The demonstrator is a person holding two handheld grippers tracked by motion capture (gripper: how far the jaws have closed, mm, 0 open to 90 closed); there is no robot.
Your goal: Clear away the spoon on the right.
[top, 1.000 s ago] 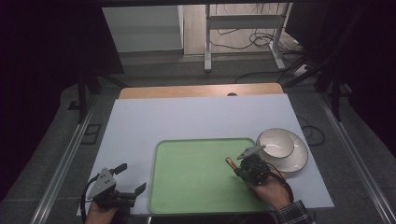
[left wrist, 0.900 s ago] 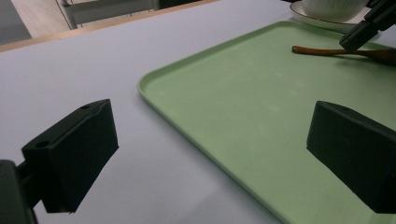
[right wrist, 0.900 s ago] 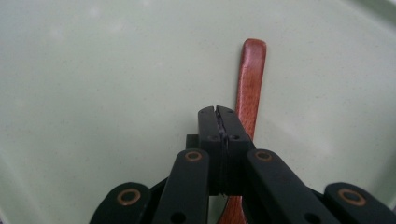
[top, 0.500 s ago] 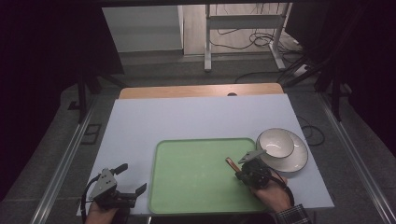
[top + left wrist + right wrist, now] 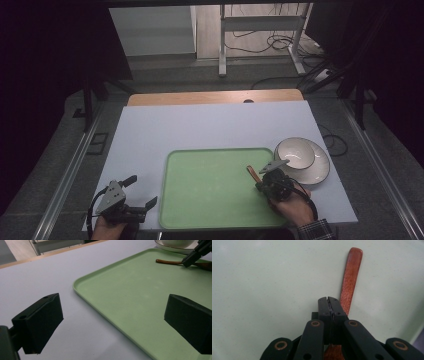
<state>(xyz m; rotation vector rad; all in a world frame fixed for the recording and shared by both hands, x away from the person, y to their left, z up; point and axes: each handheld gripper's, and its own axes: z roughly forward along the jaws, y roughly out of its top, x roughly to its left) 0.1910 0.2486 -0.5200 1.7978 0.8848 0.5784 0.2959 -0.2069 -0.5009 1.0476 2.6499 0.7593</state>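
Reference landmark: the green tray, which lies on the white table cover at the near edge of the table.

Right gripper: positioned over the tray's right portion, held by the right hand. In the right gripper view its jaws are pressed together. A brown wooden utensil runs beneath and just beside the closed jaw tips; whether the jaws pinch its edge or merely rest against it cannot be determined. The utensil lies on the tray surface near the tray's right rim, and its handle end points away from the gripper.

Left gripper: located off the tray's near-left corner, above the table cover. Its jaws stand wide apart and hold nothing, as the left gripper view confirms.

A white bowl sits on a white plate just beside the tray's far-right corner.
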